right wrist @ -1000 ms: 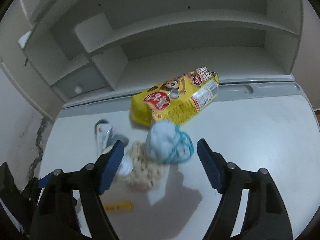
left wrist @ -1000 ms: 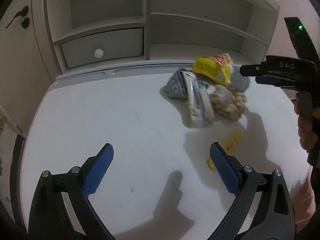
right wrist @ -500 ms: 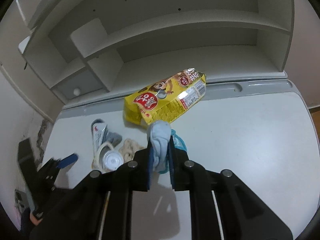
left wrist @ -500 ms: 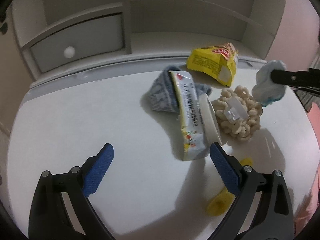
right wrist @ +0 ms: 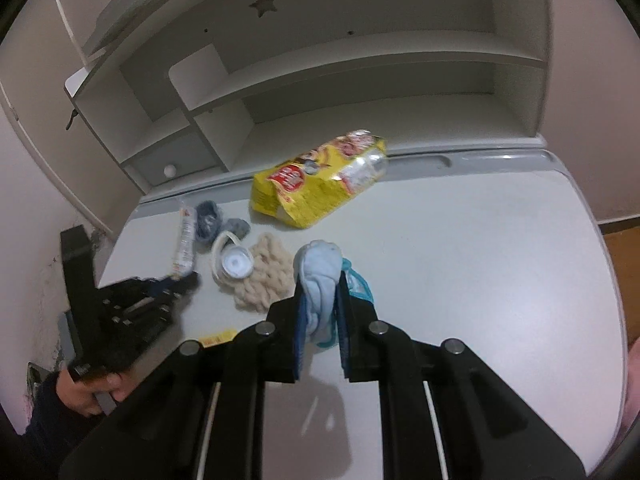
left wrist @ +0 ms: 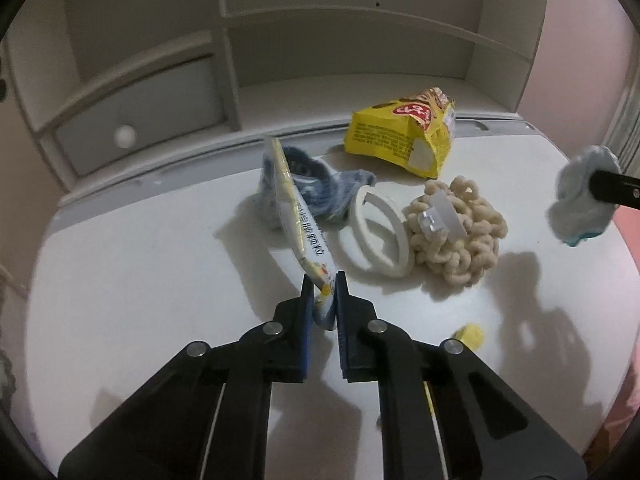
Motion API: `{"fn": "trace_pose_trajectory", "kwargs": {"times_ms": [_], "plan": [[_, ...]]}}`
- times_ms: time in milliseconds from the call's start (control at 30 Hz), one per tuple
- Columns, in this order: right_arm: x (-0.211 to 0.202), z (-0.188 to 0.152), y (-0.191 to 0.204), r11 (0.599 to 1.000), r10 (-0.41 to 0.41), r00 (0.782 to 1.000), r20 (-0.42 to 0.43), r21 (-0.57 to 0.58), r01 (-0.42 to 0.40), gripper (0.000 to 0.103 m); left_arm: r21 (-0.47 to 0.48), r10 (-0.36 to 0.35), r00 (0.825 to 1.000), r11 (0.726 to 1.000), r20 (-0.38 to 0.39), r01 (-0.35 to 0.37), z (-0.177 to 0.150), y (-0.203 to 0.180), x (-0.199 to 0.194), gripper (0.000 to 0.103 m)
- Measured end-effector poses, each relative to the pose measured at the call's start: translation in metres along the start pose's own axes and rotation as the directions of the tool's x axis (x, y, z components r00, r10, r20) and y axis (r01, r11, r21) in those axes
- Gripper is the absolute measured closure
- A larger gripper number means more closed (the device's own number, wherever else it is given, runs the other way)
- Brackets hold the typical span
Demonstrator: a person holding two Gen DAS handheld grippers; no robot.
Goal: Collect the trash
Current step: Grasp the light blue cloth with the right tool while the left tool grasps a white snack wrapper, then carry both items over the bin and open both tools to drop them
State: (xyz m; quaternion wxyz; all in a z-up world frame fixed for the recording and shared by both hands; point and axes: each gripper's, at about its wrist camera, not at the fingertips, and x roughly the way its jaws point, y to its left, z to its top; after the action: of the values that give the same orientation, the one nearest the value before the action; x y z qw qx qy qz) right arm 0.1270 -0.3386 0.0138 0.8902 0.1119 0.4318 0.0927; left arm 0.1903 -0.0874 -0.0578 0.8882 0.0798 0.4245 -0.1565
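A long white and yellow wrapper (left wrist: 296,208) lies on the white table (left wrist: 140,260), leaning on a grey-blue sock (left wrist: 320,188). My left gripper (left wrist: 323,280) has its jaws closing, and the pads press on the wrapper's near end. My right gripper (right wrist: 320,284) is shut on a light blue cloth bundle (right wrist: 320,264), held above the table. In the left wrist view that bundle (left wrist: 576,196) hangs at the far right. A yellow snack bag (left wrist: 400,136) lies at the back, and a small yellow wrapper (left wrist: 470,336) lies near the front.
A white ring lid (left wrist: 376,232) and a cream knitted piece (left wrist: 472,240) with a white clip (left wrist: 440,216) lie beside the wrapper. A white shelf unit with a drawer (left wrist: 128,116) stands behind the table. A person's hand (right wrist: 84,392) holds the left gripper.
The left gripper moved in on the pile and closed on the long wrapper's end. The right gripper shut on the light blue bundle and carried it up and rightward.
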Motion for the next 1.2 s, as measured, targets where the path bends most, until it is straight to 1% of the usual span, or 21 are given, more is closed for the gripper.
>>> {"fn": "trace_pose_trajectory", "kwargs": {"times_ms": [167,200,300,400,433,500,567,600,667,700,733,800,867,900,967,1033,1133,1200], "plan": [[-0.039,-0.027,-0.032,0.998,-0.046,0.998,0.033,0.034,0.045,0.089,0.008,0.019,0.999,1.0,0.039,-0.02,-0.012,-0.004,-0.037,0.095],[-0.047,-0.033,-0.04,0.998,-0.054,0.998,0.041,0.046,0.052,0.089,0.007,0.012,0.999,1.0,0.048,-0.013,-0.015,-0.006,-0.047,0.095],[-0.079,-0.059,-0.069,0.992,-0.096,0.993,0.068,0.088,0.09,0.089,0.034,-0.02,0.996,0.999,0.087,0.017,-0.02,-0.027,-0.078,0.095],[-0.116,-0.093,-0.104,0.979,-0.152,0.984,0.098,0.152,0.136,0.089,0.108,-0.087,0.989,0.991,0.122,0.074,-0.022,-0.072,-0.101,0.095],[-0.128,-0.105,-0.116,0.971,-0.178,0.978,0.108,0.178,0.157,0.089,0.149,-0.13,0.983,0.983,0.129,0.11,-0.025,-0.099,-0.11,0.095],[-0.153,-0.134,-0.139,0.95,-0.251,0.96,0.121,0.22,0.221,0.089,0.205,-0.196,0.972,0.965,0.132,0.166,-0.03,-0.134,-0.118,0.095],[-0.174,-0.163,-0.164,0.924,-0.313,0.943,0.116,0.268,0.274,0.089,0.283,-0.285,0.951,0.928,0.116,0.244,-0.039,-0.185,-0.124,0.095],[-0.183,-0.179,-0.178,0.906,-0.343,0.933,0.107,0.298,0.299,0.089,0.305,-0.316,0.943,0.913,0.107,0.271,-0.043,-0.203,-0.125,0.095],[-0.198,-0.209,-0.205,0.867,-0.403,0.912,0.079,0.354,0.352,0.089,0.361,-0.401,0.914,0.863,0.063,0.353,-0.054,-0.255,-0.125,0.095],[-0.204,-0.226,-0.22,0.842,-0.429,0.901,0.059,0.386,0.376,0.089,0.379,-0.426,0.903,0.845,0.047,0.378,-0.057,-0.275,-0.123,0.095],[-0.209,-0.241,-0.234,0.82,-0.449,0.893,0.037,0.415,0.395,0.089,0.409,-0.465,0.885,0.812,0.022,0.416,-0.066,-0.304,-0.124,0.095],[-0.215,-0.273,-0.261,0.771,-0.478,0.878,-0.012,0.473,0.426,0.089,0.444,-0.503,0.864,0.773,-0.007,0.454,-0.077,-0.338,-0.123,0.095],[-0.215,-0.299,-0.286,0.73,-0.495,0.867,-0.053,0.516,0.448,0.089,0.488,-0.537,0.842,0.724,-0.045,0.488,-0.093,-0.379,-0.121,0.095],[-0.212,-0.311,-0.297,0.713,-0.492,0.867,-0.074,0.536,0.451,0.089,0.503,-0.543,0.838,0.71,-0.056,0.494,-0.099,-0.393,-0.12,0.095],[-0.205,-0.329,-0.318,0.688,-0.476,0.873,-0.109,0.572,0.447,0.089,0.53,-0.557,0.824,0.671,-0.102,0.519,-0.115,-0.423,-0.115,0.095],[-0.194,-0.346,-0.336,0.662,-0.468,0.87,-0.155,0.59,0.462,0.089,0.546,-0.56,0.815,0.642,-0.146,0.539,-0.126,-0.446,-0.106,0.095],[-0.181,-0.366,-0.352,0.641,-0.444,0.873,-0.204,0.608,0.468,0.089,0.564,-0.551,0.813,0.617,-0.188,0.549,-0.139,-0.468,-0.091,0.095],[-0.175,-0.373,-0.357,0.636,-0.433,0.874,-0.221,0.613,0.47,0.089,0.566,-0.537,0.816,0.612,-0.214,0.552,-0.145,-0.478,-0.079,0.095]]}}
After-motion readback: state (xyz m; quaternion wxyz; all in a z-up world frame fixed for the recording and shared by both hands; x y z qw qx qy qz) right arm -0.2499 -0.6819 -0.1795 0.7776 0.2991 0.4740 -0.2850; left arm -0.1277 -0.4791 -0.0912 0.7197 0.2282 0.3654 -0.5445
